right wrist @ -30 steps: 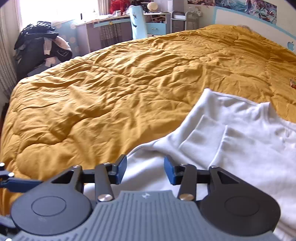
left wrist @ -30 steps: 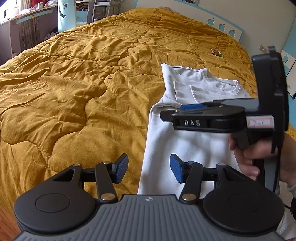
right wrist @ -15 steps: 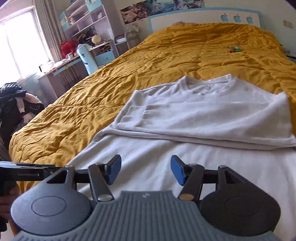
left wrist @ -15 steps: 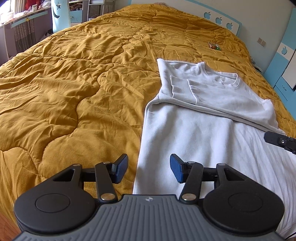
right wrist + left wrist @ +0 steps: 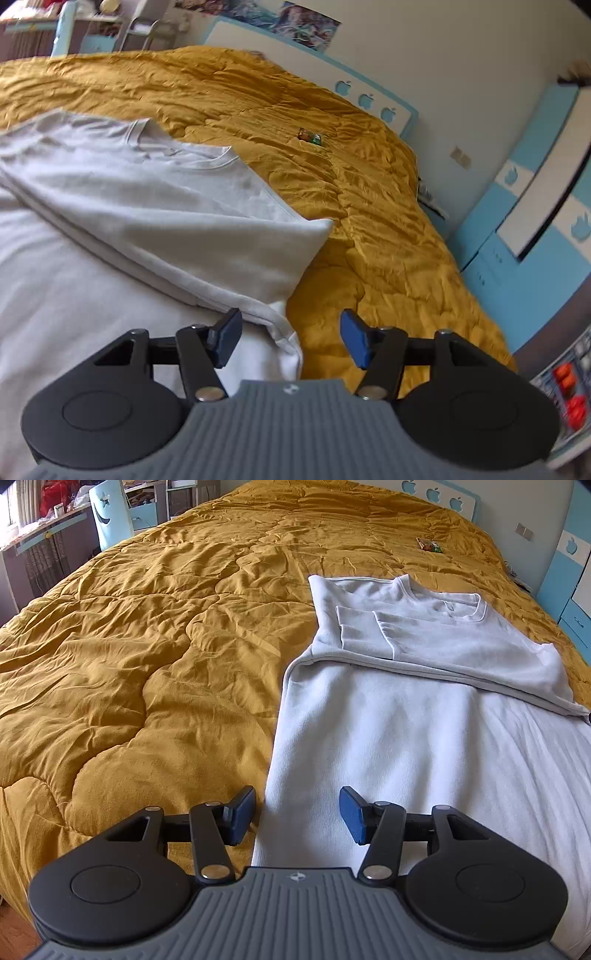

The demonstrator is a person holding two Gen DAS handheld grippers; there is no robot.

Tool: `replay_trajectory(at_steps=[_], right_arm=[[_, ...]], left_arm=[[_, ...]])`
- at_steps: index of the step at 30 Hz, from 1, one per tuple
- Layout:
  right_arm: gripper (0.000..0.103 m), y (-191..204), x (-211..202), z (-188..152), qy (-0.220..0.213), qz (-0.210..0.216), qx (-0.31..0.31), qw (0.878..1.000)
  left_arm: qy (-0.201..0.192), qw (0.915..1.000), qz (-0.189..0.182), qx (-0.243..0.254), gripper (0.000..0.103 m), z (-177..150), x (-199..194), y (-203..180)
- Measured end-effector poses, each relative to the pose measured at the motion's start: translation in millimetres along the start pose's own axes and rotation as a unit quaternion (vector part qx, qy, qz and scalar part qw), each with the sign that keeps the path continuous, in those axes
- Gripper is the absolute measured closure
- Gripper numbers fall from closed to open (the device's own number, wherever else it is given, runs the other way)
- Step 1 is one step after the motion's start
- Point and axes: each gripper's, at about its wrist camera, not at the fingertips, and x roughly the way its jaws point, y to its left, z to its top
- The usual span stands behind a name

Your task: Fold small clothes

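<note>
A white sweatshirt (image 5: 406,738) lies flat on the mustard quilt (image 5: 147,646), its sleeves folded across the chest below the collar (image 5: 447,602). My left gripper (image 5: 297,814) is open and empty, low over the sweatshirt's near left edge. In the right wrist view the sweatshirt (image 5: 129,221) fills the left side, with its folded right corner (image 5: 284,328) lying between the fingers. My right gripper (image 5: 290,341) is open and empty over that corner.
A small colourful wrapper (image 5: 428,546) lies on the quilt near the headboard (image 5: 443,498); it also shows in the right wrist view (image 5: 310,137). Blue and white cabinets (image 5: 517,240) stand right of the bed. A desk and blue chair (image 5: 110,517) stand far left.
My right gripper has swung from the sweatshirt's left side across to its right edge. My left gripper has shifted slightly along the near left edge. Both stay open.
</note>
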Motion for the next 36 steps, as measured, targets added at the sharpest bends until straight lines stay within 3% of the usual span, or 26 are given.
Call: replay_trajectory(at_steps=[1,4,6,9,13,17,22,24,26,28,30,32,33,34,36], right_arm=[[0.050,8.4,11.2,0.3,0.008,-0.012,-0.040,0.999],[0.067,24.0,34.6,-3.6,0.019,-0.012,-0.106,0.994],[0.103,27.7,49.4,-7.7,0.032,-0.013,-0.119,0.992],[0.103,23.3,50.9,-14.4,0.017,-0.037,-0.097,0.994],[0.103,-9.3,40.4,-23.5,0.015,-0.046,0.035,0.998],[0.103,-32.9,43.5,-33.4,0.039,-0.038,0.154,0.987],[0.103,-38.3,51.2,-34.7,0.076,-0.032,0.250,0.965],[0.076,-35.6,48.0,-34.7,0.076,-0.018,0.245,0.966],[0.063,-31.5,42.2,-31.7,0.080,0.006,0.193,0.978],[0.061,-32.8,28.7,-29.8,0.069,0.031,0.157,0.985],[0.054,-51.2,13.9,-32.4,0.040,0.115,0.214,0.969],[0.039,-70.8,4.3,-35.1,0.009,0.203,0.296,0.933],[0.037,-78.4,2.4,-34.6,-0.005,0.230,0.329,0.916],[0.037,-85.4,1.9,-33.2,-0.020,0.246,0.358,0.901],[0.038,-96.9,6.3,-28.4,-0.044,0.231,0.402,0.885]], left_arm=[[-0.001,1.0000,0.003,0.002,0.042,-0.1,-0.8,-1.4],[0.000,1.0000,0.005,0.007,0.042,-0.7,-3.4,-2.6],[0.003,1.0000,0.007,0.003,0.042,-1.2,-3.5,-1.6],[0.007,0.9999,0.008,-0.002,0.041,-1.4,-3.0,0.0],[0.008,0.9998,0.015,0.007,0.041,-0.1,0.0,-4.1],[0.007,0.9998,0.016,0.009,0.041,0.2,0.7,-5.3],[0.010,0.9999,0.001,-0.007,0.041,0.1,0.4,3.9],[0.010,0.9999,-0.004,-0.008,0.041,-0.1,1.7,5.8],[0.007,1.0000,-0.004,-0.002,0.041,-0.2,2.6,5.0],[0.005,1.0000,-0.003,0.001,0.041,-0.7,2.1,4.1],[0.002,1.0000,-0.002,0.007,0.041,-1.2,2.3,3.0],[0.002,1.0000,-0.002,0.007,0.040,-1.3,3.3,2.7],[0.002,1.0000,-0.002,0.006,0.040,-1.1,3.5,2.8],[0.003,1.0000,-0.002,0.004,0.040,-0.9,3.6,2.9],[0.003,1.0000,-0.002,0.004,0.040,-1.1,3.0,3.6]])
